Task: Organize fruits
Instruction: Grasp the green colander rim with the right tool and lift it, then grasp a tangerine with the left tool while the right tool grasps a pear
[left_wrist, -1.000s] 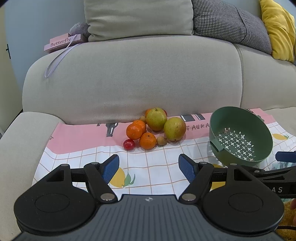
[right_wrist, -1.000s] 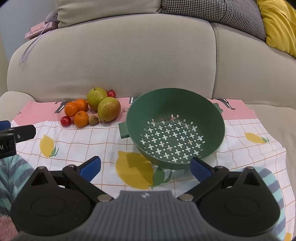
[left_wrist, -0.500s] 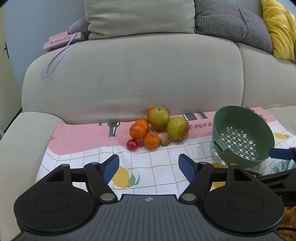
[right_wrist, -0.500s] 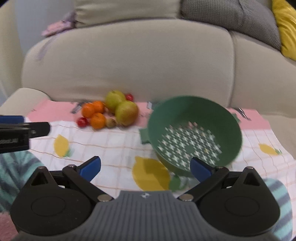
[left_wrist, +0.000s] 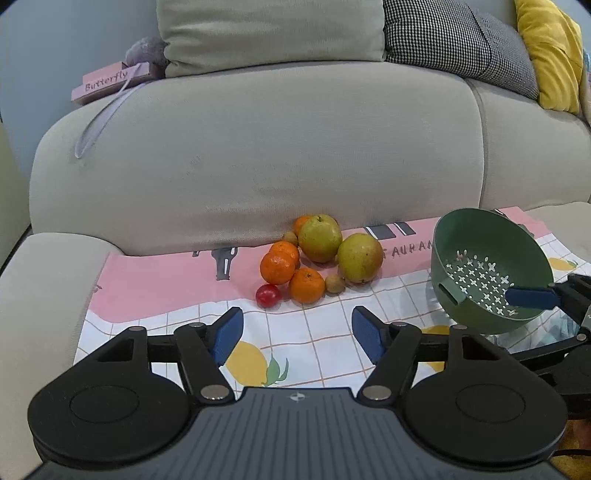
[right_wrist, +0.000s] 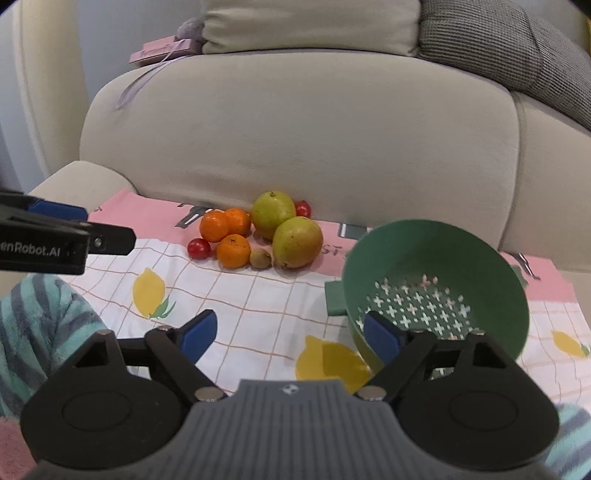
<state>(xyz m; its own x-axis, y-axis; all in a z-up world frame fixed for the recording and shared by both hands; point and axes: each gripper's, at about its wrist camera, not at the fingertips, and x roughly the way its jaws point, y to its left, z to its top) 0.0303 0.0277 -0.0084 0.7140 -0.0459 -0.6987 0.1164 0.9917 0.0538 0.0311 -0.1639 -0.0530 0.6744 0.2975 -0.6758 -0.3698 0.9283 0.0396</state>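
Note:
A heap of fruit lies on a lemon-print cloth (left_wrist: 325, 354) against the sofa back: two green-yellow pears (left_wrist: 320, 237) (right_wrist: 297, 242), several oranges (left_wrist: 306, 285) (right_wrist: 233, 251), a red tomato (left_wrist: 268, 295) (right_wrist: 198, 248) and a small brown fruit (left_wrist: 335, 284). A green colander (left_wrist: 487, 269) (right_wrist: 436, 291) stands tilted to the right of the heap. My left gripper (left_wrist: 297, 334) is open and empty, in front of the heap. My right gripper (right_wrist: 290, 338) is open and empty, its right finger at the colander's near rim.
The beige sofa back (left_wrist: 258, 147) rises right behind the fruit. A pink "Butterfly" box (left_wrist: 110, 81) with a ribbon lies on top of it. Cushions, one houndstooth (left_wrist: 458, 37) and one yellow (left_wrist: 550, 51), line the top. A striped teal cloth (right_wrist: 40, 325) lies at the near left.
My right gripper has swung left and forward, so the colander now sits at its right finger. The left gripper has drawn back slightly. Both stay open.

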